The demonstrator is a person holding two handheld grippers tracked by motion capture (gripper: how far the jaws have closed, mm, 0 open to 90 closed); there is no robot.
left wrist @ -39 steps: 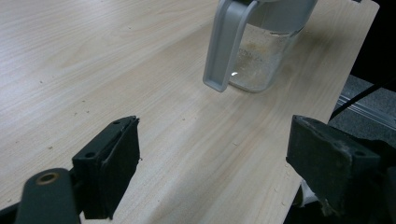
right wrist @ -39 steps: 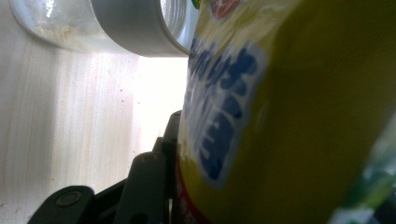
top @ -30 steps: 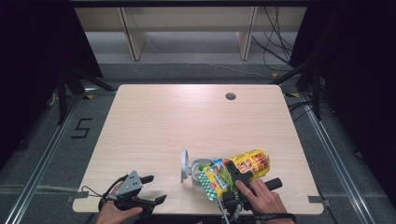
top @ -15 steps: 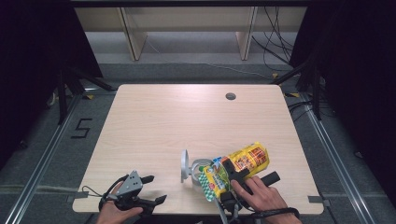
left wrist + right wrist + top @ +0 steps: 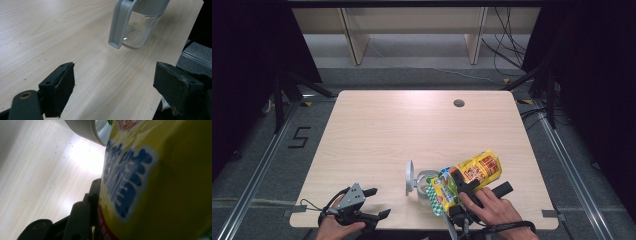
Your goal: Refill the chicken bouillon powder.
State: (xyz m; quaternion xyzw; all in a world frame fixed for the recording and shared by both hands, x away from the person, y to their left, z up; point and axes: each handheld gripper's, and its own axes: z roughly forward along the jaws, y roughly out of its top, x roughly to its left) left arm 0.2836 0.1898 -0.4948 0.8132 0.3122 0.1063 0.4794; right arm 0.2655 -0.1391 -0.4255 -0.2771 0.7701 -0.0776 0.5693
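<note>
A yellow snack bag [image 5: 476, 171] is clamped between the jaws of my right gripper [image 5: 482, 184] near the table's front edge. It is tilted, with its green end [image 5: 439, 195] down over a clear jar [image 5: 426, 181]. The jar's grey lid [image 5: 409, 176] stands flipped up on its left side. In the right gripper view the bag [image 5: 160, 185] presses against one black finger [image 5: 93, 195], with the jar's rim [image 5: 82, 128] just beyond. My left gripper [image 5: 379, 202] rests open at the front left, nothing between its fingers [image 5: 60, 87]. It faces the jar [image 5: 138, 32] and its lid [image 5: 120, 25].
The wooden table [image 5: 387, 125] has a small round cable hole [image 5: 459, 103] at the back right. A floor rail [image 5: 567, 165] runs close along the right edge. Shelving legs [image 5: 354, 40] stand beyond the far edge.
The bag has tipped slightly, its yellow far end rising toward the right while the green end stays over the jar. My left gripper has not moved.
</note>
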